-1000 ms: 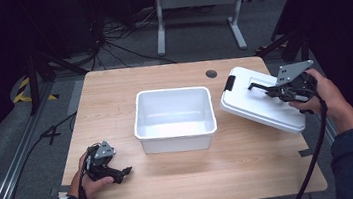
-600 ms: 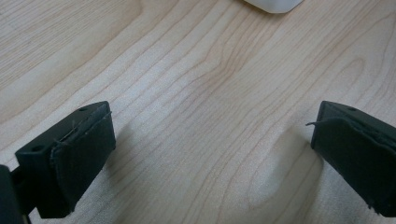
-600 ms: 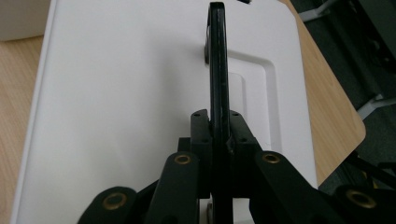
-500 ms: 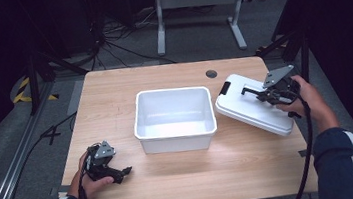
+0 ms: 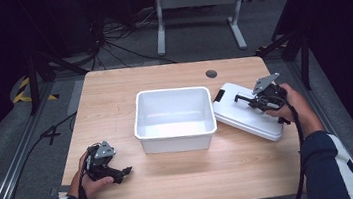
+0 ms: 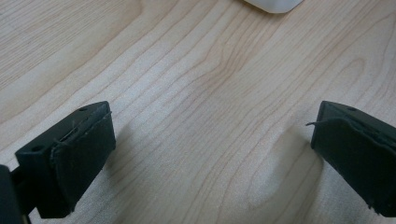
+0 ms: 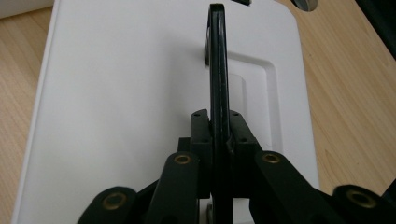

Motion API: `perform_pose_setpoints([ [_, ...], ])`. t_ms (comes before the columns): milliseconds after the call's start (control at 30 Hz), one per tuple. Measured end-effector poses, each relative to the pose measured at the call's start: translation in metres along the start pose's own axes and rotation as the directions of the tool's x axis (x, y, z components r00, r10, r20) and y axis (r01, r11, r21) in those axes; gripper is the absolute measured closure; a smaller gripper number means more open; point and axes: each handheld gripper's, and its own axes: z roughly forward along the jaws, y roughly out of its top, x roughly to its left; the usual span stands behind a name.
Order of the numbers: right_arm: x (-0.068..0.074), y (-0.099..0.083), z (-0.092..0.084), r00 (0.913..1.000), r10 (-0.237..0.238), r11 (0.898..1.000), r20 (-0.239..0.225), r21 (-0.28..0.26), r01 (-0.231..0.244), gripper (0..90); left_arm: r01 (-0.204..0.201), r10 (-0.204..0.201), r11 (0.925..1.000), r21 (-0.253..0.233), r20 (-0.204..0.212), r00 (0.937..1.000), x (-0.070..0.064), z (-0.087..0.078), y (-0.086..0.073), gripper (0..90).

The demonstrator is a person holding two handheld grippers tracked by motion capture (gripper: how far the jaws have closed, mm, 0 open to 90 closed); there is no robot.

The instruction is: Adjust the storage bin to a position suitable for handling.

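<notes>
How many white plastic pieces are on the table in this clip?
2. An open white bin sits at the table's middle. A white lid lies just to its right, with the right gripper shut on the lid's black handle. None looks hidden.

One white bin [image 5: 175,119] and one white lid [image 5: 246,114] with one black handle [image 7: 217,56] sit on one wooden surface [image 5: 113,94]. Two tools: left tool [image 5: 122,172], right tool [image 5: 241,98]

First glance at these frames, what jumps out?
The open white bin in the table's centre. Right of it lies its white lid, whose black handle is clamped in the shut right gripper. The left gripper rests open near the front left edge.
</notes>
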Motion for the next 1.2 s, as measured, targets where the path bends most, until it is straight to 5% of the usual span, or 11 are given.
perform_pose_setpoints([
  [767,0.000,-0.014,0.027,0.9986,0.050,0.996,-0.016,0.068,-0.048,82.4,0.003,-0.003,1.0000,0.002,0.000,1.0000,0.000,0.000,0.000,0.2],
  [1067,0.000,-0.015,0.023,0.9978,0.062,0.996,-0.024,0.060,-0.060,78.0,-0.001,0.001,1.0000,0.000,-0.001,1.0000,0.000,0.000,0.000,0.2],
  [1200,-0.002,-0.015,0.012,0.9930,0.109,0.994,-0.045,-0.013,-0.110,71.8,-0.002,0.002,1.0000,0.000,0.000,1.0000,0.000,0.000,0.000,0.2],
])
